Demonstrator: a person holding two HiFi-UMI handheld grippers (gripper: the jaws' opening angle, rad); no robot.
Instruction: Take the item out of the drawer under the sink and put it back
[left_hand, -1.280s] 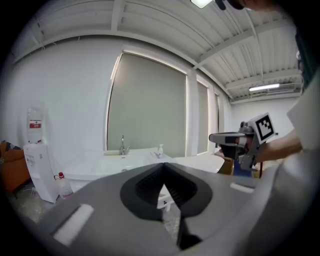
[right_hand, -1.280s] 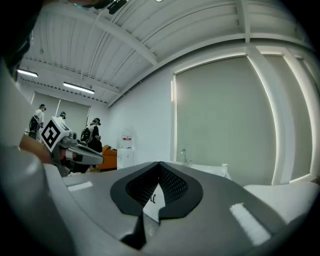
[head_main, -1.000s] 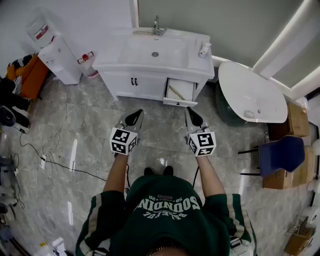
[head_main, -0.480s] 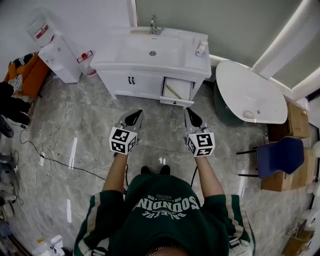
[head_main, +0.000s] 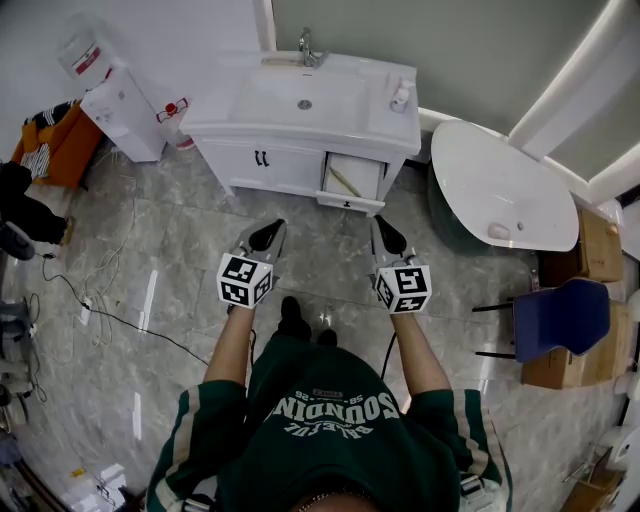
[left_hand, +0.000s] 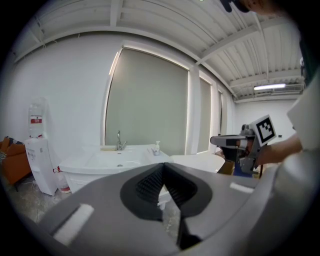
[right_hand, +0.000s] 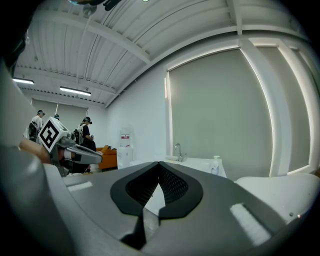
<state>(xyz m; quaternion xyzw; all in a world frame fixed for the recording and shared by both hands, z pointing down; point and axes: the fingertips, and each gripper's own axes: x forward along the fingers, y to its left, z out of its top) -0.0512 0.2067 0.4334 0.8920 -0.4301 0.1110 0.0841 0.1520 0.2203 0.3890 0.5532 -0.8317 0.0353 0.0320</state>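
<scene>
The white sink cabinet (head_main: 305, 100) stands against the far wall. Its right-hand drawer (head_main: 352, 182) is pulled open, and a thin pale stick-like item (head_main: 343, 181) lies slantwise inside. My left gripper (head_main: 266, 236) and right gripper (head_main: 387, 237) are held side by side over the floor, a step short of the cabinet, both pointing at it. Both are shut with nothing between their jaws. The left gripper view shows its jaws (left_hand: 162, 172) meeting in front of the sink (left_hand: 117, 161). The right gripper's jaws (right_hand: 159, 172) are likewise closed and empty.
A water dispenser (head_main: 115, 110) stands left of the cabinet, with an orange seat (head_main: 50, 150) beyond it. Cables (head_main: 100, 300) trail over the tiled floor at left. A white oval tub (head_main: 500, 190), a blue chair (head_main: 565, 310) and cardboard boxes (head_main: 595, 240) fill the right side. A soap bottle (head_main: 402, 97) sits on the sink top.
I have stepped slightly toward the cabinet, one foot now forward. Both grippers stay shut and empty at about the same height and spacing.
</scene>
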